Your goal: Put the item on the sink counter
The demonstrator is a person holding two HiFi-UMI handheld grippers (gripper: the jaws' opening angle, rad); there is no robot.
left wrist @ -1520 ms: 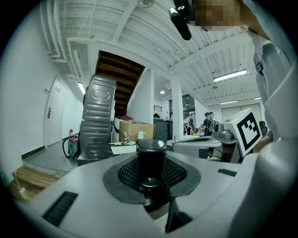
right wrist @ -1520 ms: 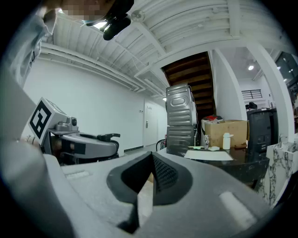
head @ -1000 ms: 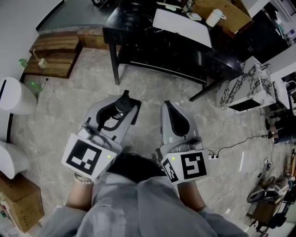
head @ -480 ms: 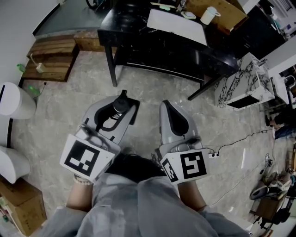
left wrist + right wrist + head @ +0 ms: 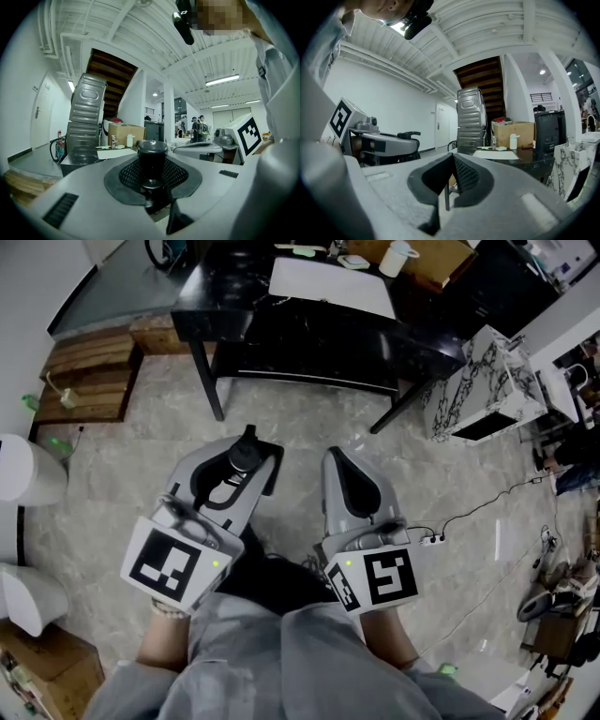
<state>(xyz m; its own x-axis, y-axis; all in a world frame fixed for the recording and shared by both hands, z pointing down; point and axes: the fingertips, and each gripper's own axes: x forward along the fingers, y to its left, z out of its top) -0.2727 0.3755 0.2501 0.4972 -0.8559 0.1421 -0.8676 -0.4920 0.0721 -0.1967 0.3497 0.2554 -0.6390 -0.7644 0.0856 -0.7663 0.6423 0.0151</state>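
black cylinder [image 5: 152, 159] upright between left tongs [image 5: 245, 455], right tongs [image 5: 450, 172] together

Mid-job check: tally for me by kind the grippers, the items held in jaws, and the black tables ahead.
Grippers: 2, the left gripper and the right gripper
Held items: 1, a black cylinder in the left gripper; the right is shut and empty
Black tables: 1, the black table
Total: 4

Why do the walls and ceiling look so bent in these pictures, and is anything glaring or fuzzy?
Left gripper view: a wide-angle lens bows the ceiling inside a dark round border, and the strip light glares. Right gripper view: same bowing, same dark border. Head view: even light, milder curving, though the black table leans.
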